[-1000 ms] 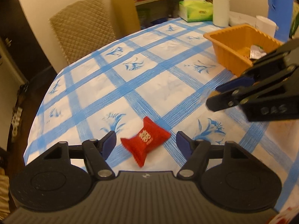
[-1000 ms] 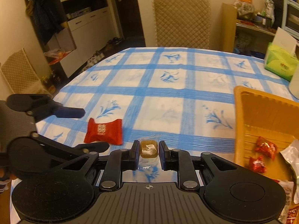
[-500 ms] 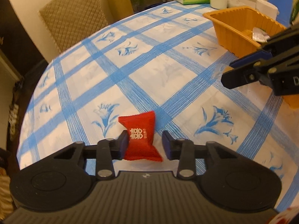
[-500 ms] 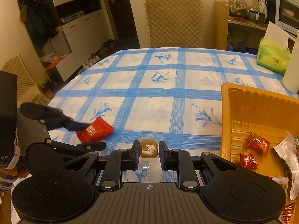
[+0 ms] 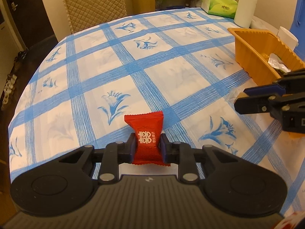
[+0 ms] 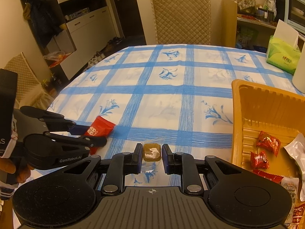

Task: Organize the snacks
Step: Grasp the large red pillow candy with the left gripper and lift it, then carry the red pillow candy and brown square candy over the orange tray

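**Both grippers pinching wrapped snacks above the checked cloth**

The left gripper (image 5: 146, 148) has just been closing its fingers, and they now press on the waist of a red candy packet (image 5: 146, 139) with white characters on it. The packet stands upright between the pads, its crimped top edge rising above them and its lower edge flaring out below. In the right wrist view the same packet (image 6: 100, 128) shows between the left gripper's (image 6: 99, 133) blue-tipped fingers, low over the surface (image 6: 171, 99), which wears a white cloth with blue checks and blue flowers.

The right gripper (image 6: 152, 155) pinches a small amber sweet in a clear wrapper (image 6: 151, 151), its fingers drawn close against the sweet's sides.

To the right stands an orange plastic tray (image 6: 266, 103) holding several red-wrapped candies (image 6: 268, 143) and a white packet (image 6: 296, 150). Beyond the tray sit a green tissue pack (image 5: 219, 5) and a white bottle (image 5: 246, 5). A quilted chair (image 6: 181, 17) stands at the far edge.
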